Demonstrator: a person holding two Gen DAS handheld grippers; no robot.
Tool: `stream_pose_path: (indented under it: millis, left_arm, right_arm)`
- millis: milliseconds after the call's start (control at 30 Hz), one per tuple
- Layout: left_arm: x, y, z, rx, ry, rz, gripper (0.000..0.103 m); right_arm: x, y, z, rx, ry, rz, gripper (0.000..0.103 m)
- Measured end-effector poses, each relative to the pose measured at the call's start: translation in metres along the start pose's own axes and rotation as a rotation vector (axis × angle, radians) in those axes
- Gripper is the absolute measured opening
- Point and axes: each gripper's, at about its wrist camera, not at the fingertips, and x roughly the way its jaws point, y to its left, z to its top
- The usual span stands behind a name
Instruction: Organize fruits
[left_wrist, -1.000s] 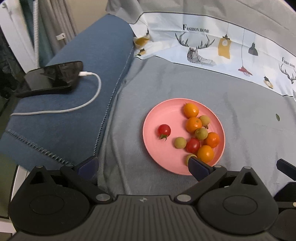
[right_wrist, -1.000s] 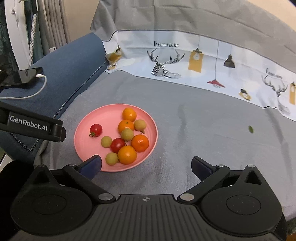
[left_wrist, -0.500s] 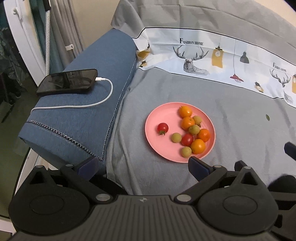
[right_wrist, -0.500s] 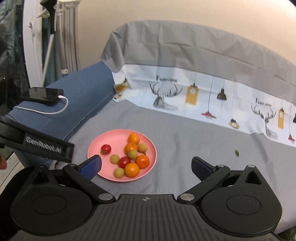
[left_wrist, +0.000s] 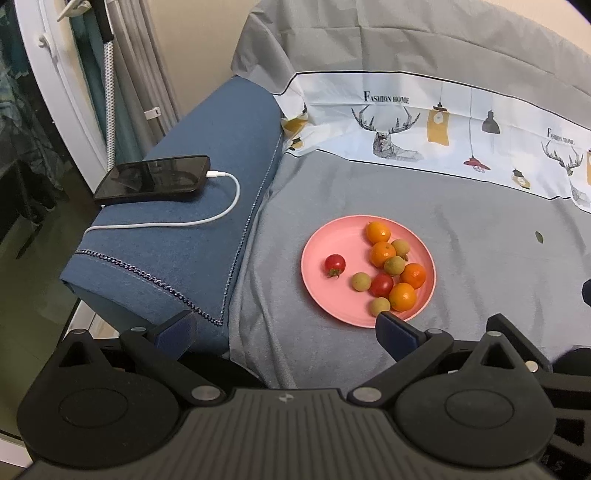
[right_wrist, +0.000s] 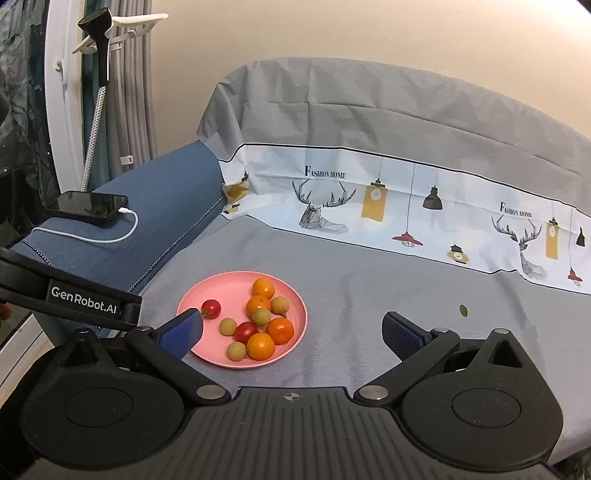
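Round pink plate (left_wrist: 317, 254) w/ four oranges, two cherry tomatoes, four small green-tan fruits; L gripper (left_wrist: 284, 328) & R gripper (right_wrist: 291, 328) near plate, fingers apart, empty.

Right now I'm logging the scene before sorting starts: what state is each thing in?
Left tongs: open, empty.
Right tongs: open, empty.
Pink plate: flat on the grey cover, holding all the fruit.
Phone: on the blue armrest, screen dark, white cable plugged in.
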Motion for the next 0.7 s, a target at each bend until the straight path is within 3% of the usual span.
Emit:
stream_pose_path:
  millis: [700]
  left_arm:
    - [0.010, -0.001, 0.000, 0.001, 0.035, -0.012, 0.103]
  right_arm:
    - [0.003, 0.001, -0.001, -0.002, 0.010, 0.007, 0.102]
